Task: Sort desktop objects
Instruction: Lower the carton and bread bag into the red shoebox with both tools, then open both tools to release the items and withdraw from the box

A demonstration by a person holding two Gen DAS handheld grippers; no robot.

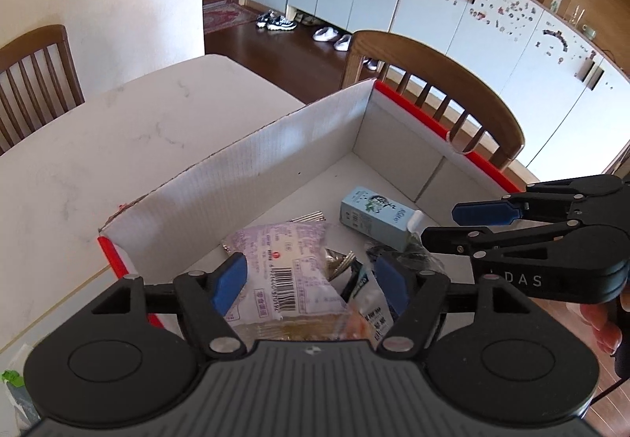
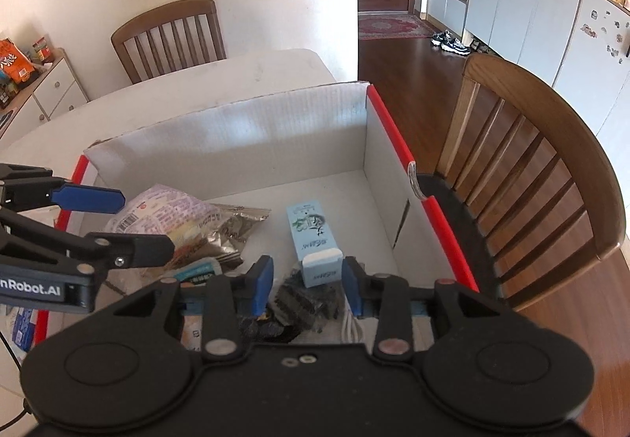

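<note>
A white cardboard box with red edges sits on the marble table. Inside lie a purple-and-white snack packet, a light blue carton, a silver foil packet and a dark crumpled bag. My left gripper hangs open above the snack packet, pads clear of it. My right gripper stands open over the carton's white end and the dark bag, gripping nothing.
A wooden chair stands close behind the box's right side. A second chair is at the table's far end. White cabinets line the room beyond. A hand holds the right gripper.
</note>
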